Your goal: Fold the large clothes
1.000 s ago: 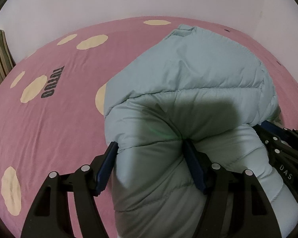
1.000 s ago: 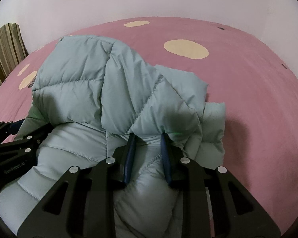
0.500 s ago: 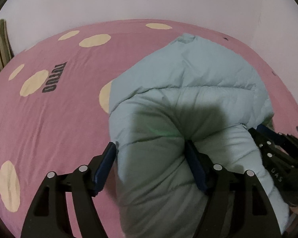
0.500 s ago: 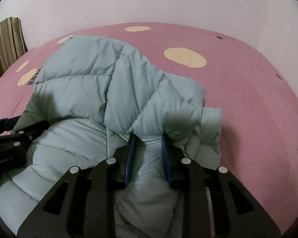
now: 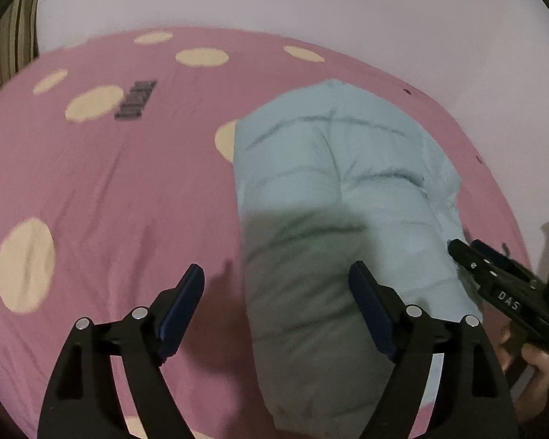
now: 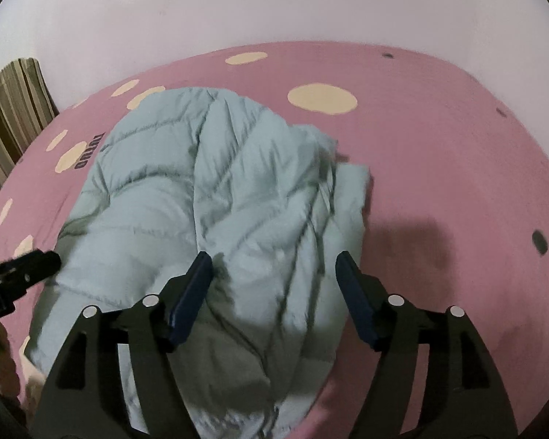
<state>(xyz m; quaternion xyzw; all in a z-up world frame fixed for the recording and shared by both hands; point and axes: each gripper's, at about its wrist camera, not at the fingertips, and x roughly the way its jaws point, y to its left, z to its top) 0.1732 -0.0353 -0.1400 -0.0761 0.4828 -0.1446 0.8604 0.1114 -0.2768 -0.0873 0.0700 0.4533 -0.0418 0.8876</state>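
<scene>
Both tongs just sprang apart, left tongs (image 5: pixel 276 287) and right tongs (image 6: pixel 274 272), releasing the jacket (image 6: pixel 216 197) mid-frame so the fold settles on the bed (image 5: pixel 102 183).

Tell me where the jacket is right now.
The jacket lies folded on the pink sheet, below both open grippers, beside a cream dot.

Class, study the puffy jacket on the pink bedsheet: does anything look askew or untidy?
Yes. The light blue jacket lies bunched on the bedsheet, and on the right a loose flap juts past the bundle's edge, so the fold looks uneven.
</scene>
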